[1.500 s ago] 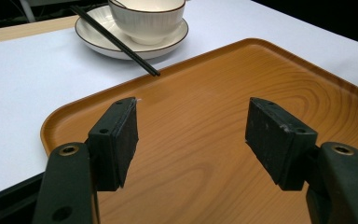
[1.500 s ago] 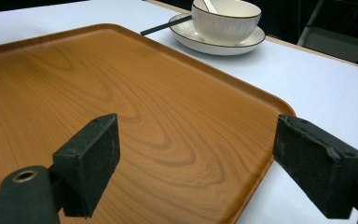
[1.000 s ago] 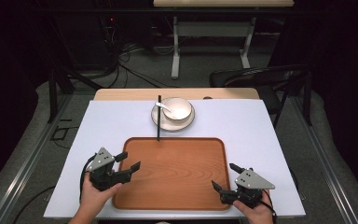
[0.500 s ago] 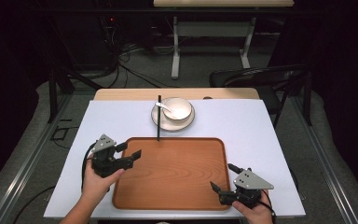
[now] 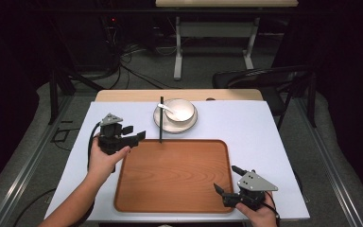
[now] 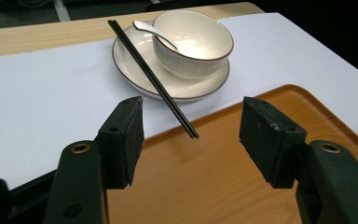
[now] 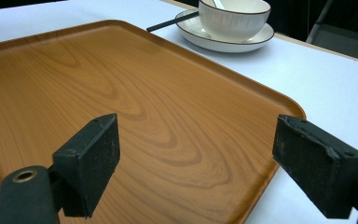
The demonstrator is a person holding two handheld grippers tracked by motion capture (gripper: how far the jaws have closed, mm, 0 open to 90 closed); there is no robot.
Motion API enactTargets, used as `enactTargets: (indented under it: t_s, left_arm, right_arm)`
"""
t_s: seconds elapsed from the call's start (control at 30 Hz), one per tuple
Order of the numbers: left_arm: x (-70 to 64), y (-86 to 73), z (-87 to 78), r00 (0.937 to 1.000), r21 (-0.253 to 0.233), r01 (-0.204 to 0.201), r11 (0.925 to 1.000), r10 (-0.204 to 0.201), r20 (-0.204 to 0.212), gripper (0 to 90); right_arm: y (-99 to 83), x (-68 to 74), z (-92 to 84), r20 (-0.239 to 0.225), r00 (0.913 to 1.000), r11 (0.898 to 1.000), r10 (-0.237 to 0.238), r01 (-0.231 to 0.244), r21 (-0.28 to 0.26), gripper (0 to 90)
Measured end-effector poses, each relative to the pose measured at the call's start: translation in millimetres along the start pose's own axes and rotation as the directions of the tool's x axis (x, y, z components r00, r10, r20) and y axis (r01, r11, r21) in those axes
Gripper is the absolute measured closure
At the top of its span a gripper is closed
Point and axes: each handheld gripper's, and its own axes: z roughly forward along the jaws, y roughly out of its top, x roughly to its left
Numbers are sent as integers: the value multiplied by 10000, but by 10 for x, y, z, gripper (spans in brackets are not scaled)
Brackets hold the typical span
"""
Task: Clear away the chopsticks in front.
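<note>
Room dark; walls lost in shadow on all sides. Floor grey, carpet-like, lit mainly around the work table (image 5: 274, 142). Table has a pale wood top, mostly covered by a white sheet (image 5: 246, 127); bare wood strip shows along its far edge. Second table (image 5: 227, 4) beyond, light wood top on a white metal frame, feet spread on the floor. Black cables (image 5: 137, 71) tangle across the floor left of that frame, running toward dark equipment with a small red light (image 5: 113, 20). Black chair (image 5: 264, 80) stands just off the work table's far right corner. Metal floor rails (image 5: 23, 165) run along both sides.
</note>
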Motion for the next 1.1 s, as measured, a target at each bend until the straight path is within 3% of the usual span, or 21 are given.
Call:
enactTargets:
  t_s: [0.27,0.6,0.7,0.73,0.87,0.9,0.93,1.07,1.1]
  left_arm:
    - [59,154,120,9996,308,174,9994,-168,-205,420]
    - [181,323,366,9928,1195,1083,9869,-1011,-647,454]
    - [215,354,473,9860,1486,1524,9771,-1400,-908,475]
    - [215,354,473,9860,1486,1524,9771,-1400,-908,484]
    - [249,352,578,9767,1876,2062,9604,-1904,-988,502]
    - [259,346,616,9731,2053,2243,9527,-2074,-1005,502]
    - [259,346,616,9731,2053,2243,9527,-2074,-1005,502]
    - [263,319,727,9677,2416,2457,9388,-2230,-1174,502]
    - [260,313,747,9674,2434,2464,9381,-2231,-1195,502]
  right_arm:
    - [-2,-6,3,-17,10000,10000,25,-25,-11,145]
    - [-7,-29,2,-59,9998,9998,205,-205,-27,146]
    - [-8,-32,2,-61,9998,9998,213,-213,-23,145]
    - [-8,-32,2,-61,9998,9998,213,-213,-23,145]
    - [-11,-41,-1,-105,9995,9996,287,-287,-33,145]
    - [-12,-43,-4,-111,9994,9995,321,-322,-32,145]
    - [-12,-43,-4,-111,9994,9995,321,-322,-32,145]
    - [-13,-54,-8,-111,9992,9992,388,-388,-52,145]
    - [-13,-56,-7,-118,9991,9992,403,-403,-52,145]
